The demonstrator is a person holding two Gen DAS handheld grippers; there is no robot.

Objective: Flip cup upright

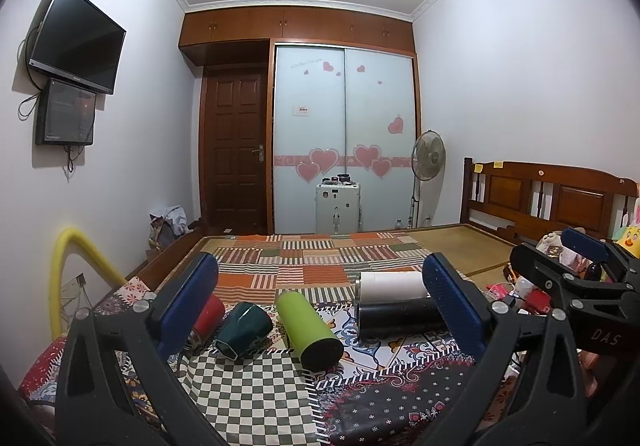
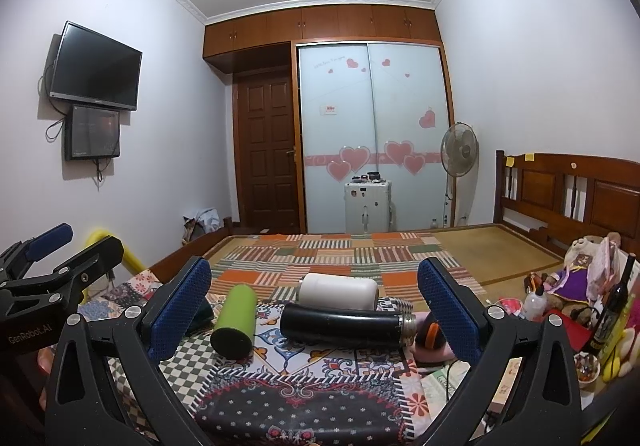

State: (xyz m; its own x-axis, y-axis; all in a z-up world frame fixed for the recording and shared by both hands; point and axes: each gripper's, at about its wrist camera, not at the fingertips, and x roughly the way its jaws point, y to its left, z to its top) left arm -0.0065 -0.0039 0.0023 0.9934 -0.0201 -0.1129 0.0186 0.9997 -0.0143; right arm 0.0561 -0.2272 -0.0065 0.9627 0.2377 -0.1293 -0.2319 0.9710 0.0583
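Observation:
Several cups lie on their sides on the patterned bed cover. In the left wrist view I see a red cup (image 1: 209,313), a dark green faceted cup (image 1: 244,330), a lime green tumbler (image 1: 309,330), a black flask (image 1: 400,318) and a white cup (image 1: 392,285). The right wrist view shows the lime tumbler (image 2: 236,320), black flask (image 2: 344,324) and white cup (image 2: 339,289). My left gripper (image 1: 320,306) is open and empty, held above and short of the cups. My right gripper (image 2: 314,306) is open and empty too, likewise short of them.
The right gripper shows at the right edge in the left wrist view (image 1: 576,278); the left gripper shows at the left in the right wrist view (image 2: 52,266). Toys and bottles (image 2: 592,286) crowd the right side by the headboard (image 2: 568,186). An orange-black object (image 2: 430,332) lies beside the flask.

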